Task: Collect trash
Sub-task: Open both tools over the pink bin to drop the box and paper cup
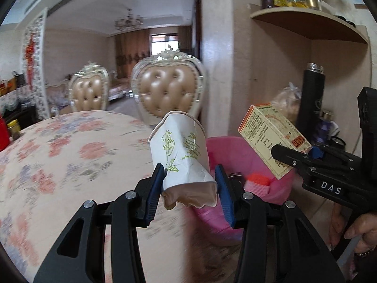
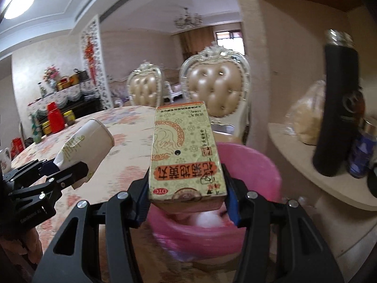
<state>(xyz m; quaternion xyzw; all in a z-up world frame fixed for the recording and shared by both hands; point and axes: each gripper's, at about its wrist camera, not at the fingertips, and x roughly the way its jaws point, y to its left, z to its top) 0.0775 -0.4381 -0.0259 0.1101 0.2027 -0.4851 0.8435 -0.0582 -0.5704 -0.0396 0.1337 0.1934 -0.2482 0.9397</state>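
I face a round table under a flowered cloth, two tufted chairs behind it, beige walls, a chandelier, a curtained window, and a corner shelf.

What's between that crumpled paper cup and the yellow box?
In the left wrist view, only the pink bin shows in the gap between paper cup and yellow box.

Left hand-held gripper and right hand-held gripper, both clamped.

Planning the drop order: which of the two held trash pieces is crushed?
The paper cup in the left gripper: its white wall is creased and its base squashed. The box in the right gripper keeps its square shape.
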